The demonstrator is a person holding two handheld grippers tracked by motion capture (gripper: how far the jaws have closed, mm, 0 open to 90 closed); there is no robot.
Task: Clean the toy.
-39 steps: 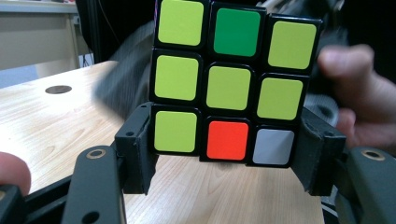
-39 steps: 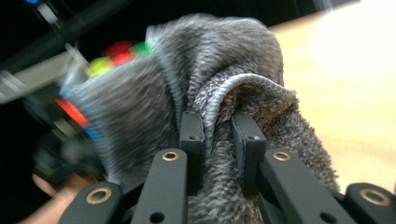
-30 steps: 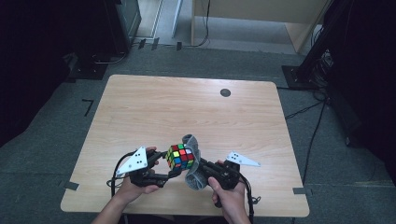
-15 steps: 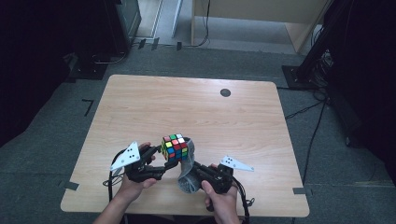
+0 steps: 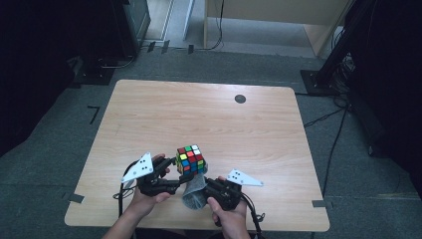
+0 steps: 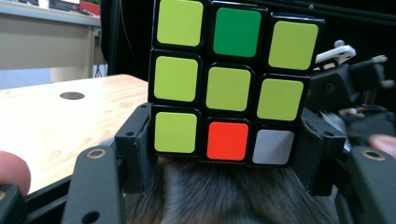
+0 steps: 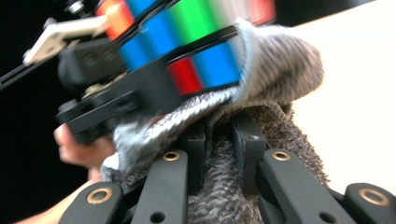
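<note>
Low in the frame's centre, the left gripper (image 5: 171,174) clamps the puzzle cube (image 5: 190,159) by its sides above the wooden table (image 5: 209,119). The right gripper (image 5: 206,185) pinches a grey cloth (image 5: 195,191) against the cube's underside.

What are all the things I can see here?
puzzle cube: one, black with many-coloured stickers, above the table's near edge, clamped between the left gripper's jaws
cloth: one, grey, under the cube, pinched by the right gripper
table: one, light wood
round cap: one, dark, in the tabletop's far right part
left gripper: one, black, shut on the cube
right gripper: one, black, shut on the cloth
hands: two, at the near edge, holding the grippers
</note>
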